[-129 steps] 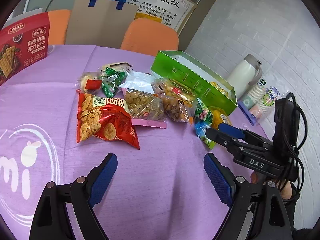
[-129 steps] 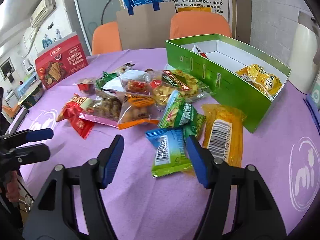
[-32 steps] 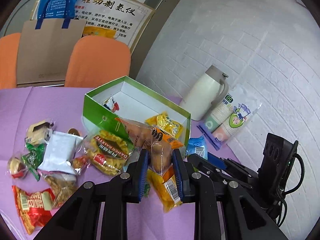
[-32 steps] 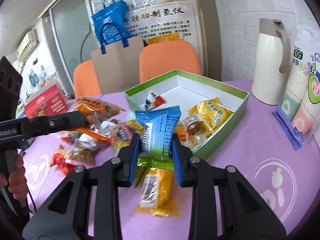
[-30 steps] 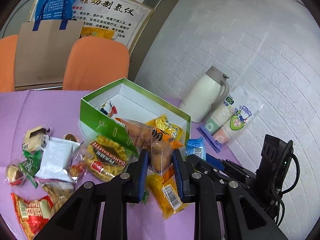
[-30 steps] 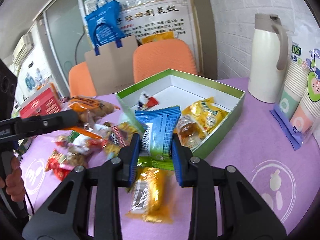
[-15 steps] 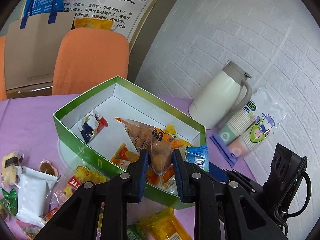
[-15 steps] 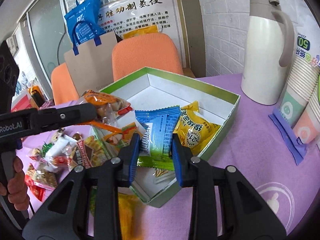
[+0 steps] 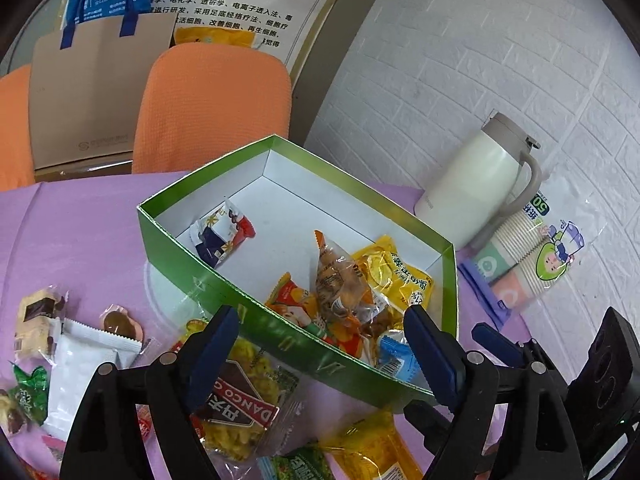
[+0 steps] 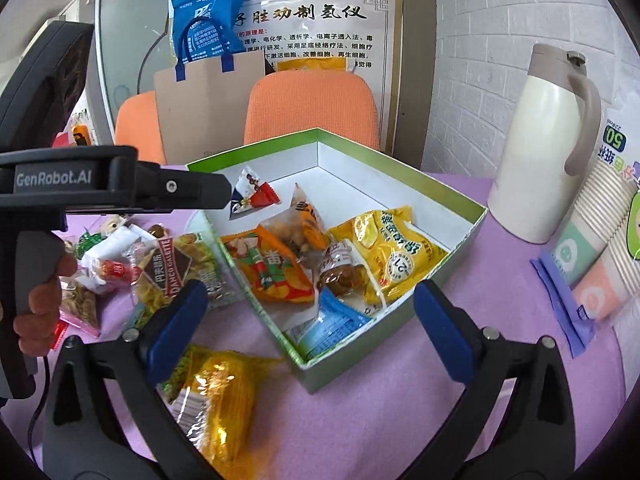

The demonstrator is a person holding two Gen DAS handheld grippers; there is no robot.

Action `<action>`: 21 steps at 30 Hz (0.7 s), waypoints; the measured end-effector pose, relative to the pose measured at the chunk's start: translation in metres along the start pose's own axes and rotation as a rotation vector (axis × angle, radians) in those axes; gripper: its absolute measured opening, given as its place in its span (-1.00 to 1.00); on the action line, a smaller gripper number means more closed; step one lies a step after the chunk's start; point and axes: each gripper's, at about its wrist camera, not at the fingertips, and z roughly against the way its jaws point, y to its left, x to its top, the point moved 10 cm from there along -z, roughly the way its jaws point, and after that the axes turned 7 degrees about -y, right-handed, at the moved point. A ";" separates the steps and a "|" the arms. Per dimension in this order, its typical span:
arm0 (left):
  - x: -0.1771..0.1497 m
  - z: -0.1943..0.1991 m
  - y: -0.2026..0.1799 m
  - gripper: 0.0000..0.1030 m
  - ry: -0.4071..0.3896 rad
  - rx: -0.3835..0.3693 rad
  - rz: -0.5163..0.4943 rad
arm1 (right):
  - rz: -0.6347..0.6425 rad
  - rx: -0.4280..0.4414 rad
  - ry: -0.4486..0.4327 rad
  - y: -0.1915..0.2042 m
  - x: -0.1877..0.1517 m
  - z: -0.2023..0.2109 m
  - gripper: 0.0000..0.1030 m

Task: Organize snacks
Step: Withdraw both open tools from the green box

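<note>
The green box point(image 9: 180, 248) with a white inside stands on the purple tablecloth and holds several snack packs. My left gripper point(image 9: 320, 336) hangs over its near wall, jaws opening, and the clear orange-edged nut pack point(image 9: 340, 288) lies loose in the box beyond them. My right gripper point(image 10: 308, 308) is over the box's point(image 10: 400, 168) near corner, jaws also opening wide. The blue packet point(image 10: 332, 324) rests on the box floor between and below its fingers, untouched. A left gripper finger point(image 10: 180, 192) reaches in from the left in the right wrist view.
A cream thermos jug point(image 10: 536, 140) and a sleeve of paper cups point(image 9: 532, 256) stand right of the box. Loose snacks point(image 9: 92, 356) lie left of it, a yellow pack point(image 10: 216, 400) in front. Orange chairs point(image 9: 212, 108) and a paper bag point(image 9: 88, 92) stand behind the table.
Both grippers carried their packs from the pile to above the box. Both then went from shut to wide open, and the nut pack and the blue packet dropped into the box.
</note>
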 end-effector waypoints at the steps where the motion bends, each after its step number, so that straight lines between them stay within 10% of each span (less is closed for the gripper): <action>1: -0.001 0.004 -0.001 0.67 -0.005 0.005 -0.006 | -0.006 -0.001 -0.001 0.000 0.000 0.003 0.99; 21: -0.054 0.103 -0.002 0.67 -0.067 0.104 -0.053 | -0.096 0.056 -0.002 0.026 -0.039 0.069 0.99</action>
